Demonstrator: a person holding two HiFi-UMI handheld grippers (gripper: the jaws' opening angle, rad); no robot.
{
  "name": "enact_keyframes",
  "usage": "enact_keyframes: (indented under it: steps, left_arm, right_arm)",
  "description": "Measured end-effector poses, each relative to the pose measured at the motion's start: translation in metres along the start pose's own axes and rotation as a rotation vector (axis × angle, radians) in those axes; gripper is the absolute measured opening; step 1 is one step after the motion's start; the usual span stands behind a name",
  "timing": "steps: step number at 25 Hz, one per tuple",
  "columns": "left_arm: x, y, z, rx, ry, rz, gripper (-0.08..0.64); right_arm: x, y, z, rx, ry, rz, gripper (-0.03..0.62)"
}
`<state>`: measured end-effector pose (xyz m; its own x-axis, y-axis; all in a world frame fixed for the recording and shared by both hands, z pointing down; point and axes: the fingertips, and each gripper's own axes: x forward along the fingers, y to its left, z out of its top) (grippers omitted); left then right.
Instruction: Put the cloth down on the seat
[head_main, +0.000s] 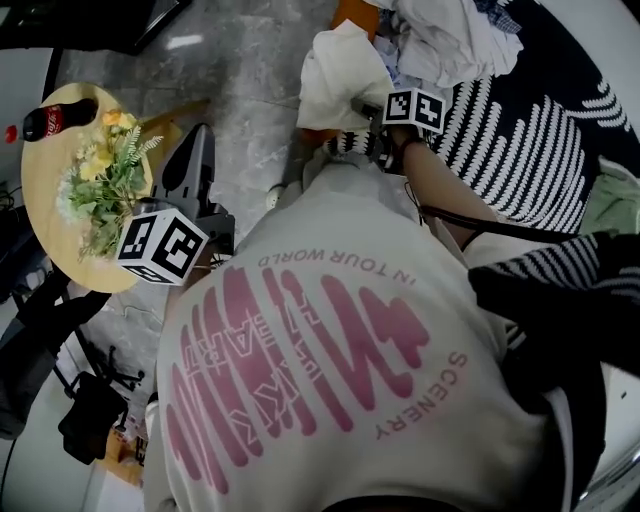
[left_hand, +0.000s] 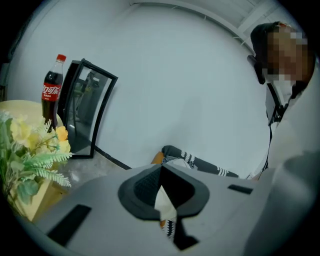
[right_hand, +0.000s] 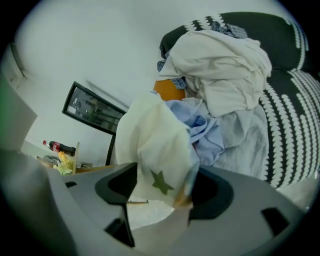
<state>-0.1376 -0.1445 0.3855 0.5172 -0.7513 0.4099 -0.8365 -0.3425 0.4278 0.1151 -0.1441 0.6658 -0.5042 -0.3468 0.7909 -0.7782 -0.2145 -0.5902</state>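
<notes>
Right gripper view: the cream cloth (right_hand: 155, 145) stands unpinched between the wide-apart jaws of the right gripper (right_hand: 165, 190), beside the laundry pile (right_hand: 220, 75) on the striped seat (right_hand: 290, 125). We judge it could slide floorward, since it drapes near the seat's edge. The left gripper (left_hand: 161, 175) has its jaws together at the tips. What supports the cloth is hidden

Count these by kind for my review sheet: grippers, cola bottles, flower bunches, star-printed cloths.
grippers: 2 (left gripper, right gripper)
cola bottle: 1
flower bunch: 1
star-printed cloth: 1
Total: 5
</notes>
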Motion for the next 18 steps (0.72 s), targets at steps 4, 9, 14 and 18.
enact_keyframes:
  steps: [4, 9, 14, 18]
  left_arm:
    - [-0.01, -0.001, -0.002, 0.044, 0.029, -0.075, 0.011]
    - [-0.024, -0.007, -0.015, 0.061, 0.066, -0.16, 0.011]
    - [-0.038, -0.009, -0.028, 0.122, 0.098, -0.241, 0.011]
    - [-0.053, -0.012, -0.034, 0.153, 0.102, -0.298, 0.011]
  right_arm:
    - [-0.02, -0.002, -0.009, 0.088, -0.094, -0.005, 0.314]
    - [-0.045, 0.005, -0.04, 0.161, -0.148, 0.058, 0.314]
    - [-0.06, 0.007, -0.08, 0.312, -0.263, 0.161, 0.313]
    - [-0.089, 0.044, -0.1, 0.39, -0.422, 0.417, 0.265]
